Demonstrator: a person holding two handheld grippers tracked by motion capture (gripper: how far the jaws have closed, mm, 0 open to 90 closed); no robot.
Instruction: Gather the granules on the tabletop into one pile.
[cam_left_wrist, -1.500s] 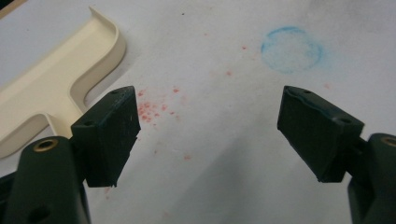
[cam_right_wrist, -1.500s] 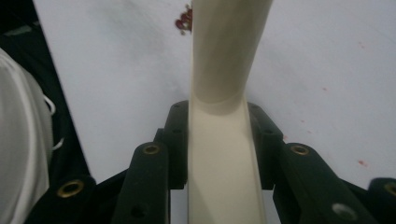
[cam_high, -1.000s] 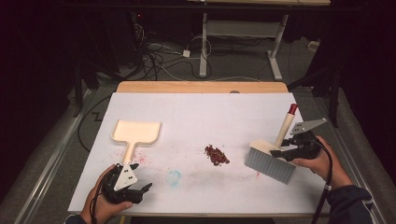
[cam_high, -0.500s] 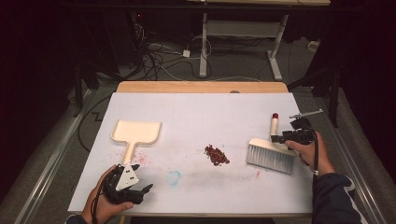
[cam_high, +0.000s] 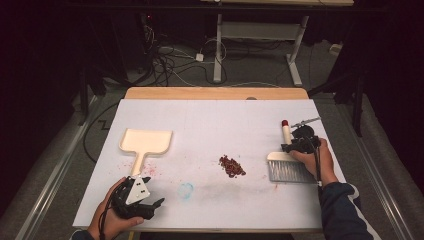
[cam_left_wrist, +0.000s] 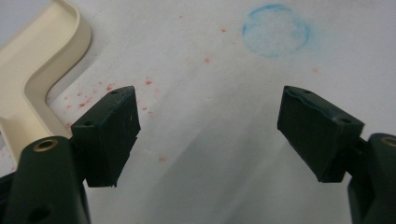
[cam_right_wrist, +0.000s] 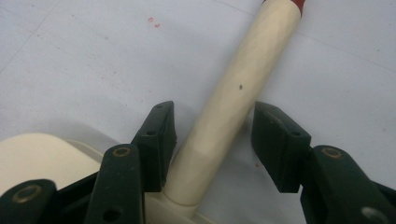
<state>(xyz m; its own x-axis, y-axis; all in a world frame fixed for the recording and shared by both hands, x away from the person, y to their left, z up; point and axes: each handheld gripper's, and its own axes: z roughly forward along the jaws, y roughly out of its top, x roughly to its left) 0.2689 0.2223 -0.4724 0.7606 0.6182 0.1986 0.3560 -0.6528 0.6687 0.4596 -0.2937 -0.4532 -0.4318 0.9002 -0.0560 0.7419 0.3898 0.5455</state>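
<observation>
- Brush (cam_high: 288, 161) lying flat on the white table cover (cam_high: 225, 120), far right side; grey bristles toward the near edge, cream handle (cam_right_wrist: 238, 98) with a red tip pointing away
- Right gripper (cam_high: 299, 146) down over the handle's base, jaws on either side of it; left pad against the handle, right pad showing a sliver of cover between pad and handle in the right gripper view; jaws just been closing, not yet clamped
- Small heap of dark red crumbs (cam_high: 231, 166) left of the brush, well apart from the bristles; bare cover between the two, nothing in the way
- Faint blue ring mark (cam_left_wrist: 276, 31) on the cover, nearer the left side; scattered red specks around
- Cream dustpan (cam_high: 145, 143) on the left, mouth facing away, handle pointing toward the near edge
- Left gripper (cam_high: 142, 202) at the near left, just beside the dustpan handle's end; jaws spread wide, nothing between them, only speckled cover below
</observation>
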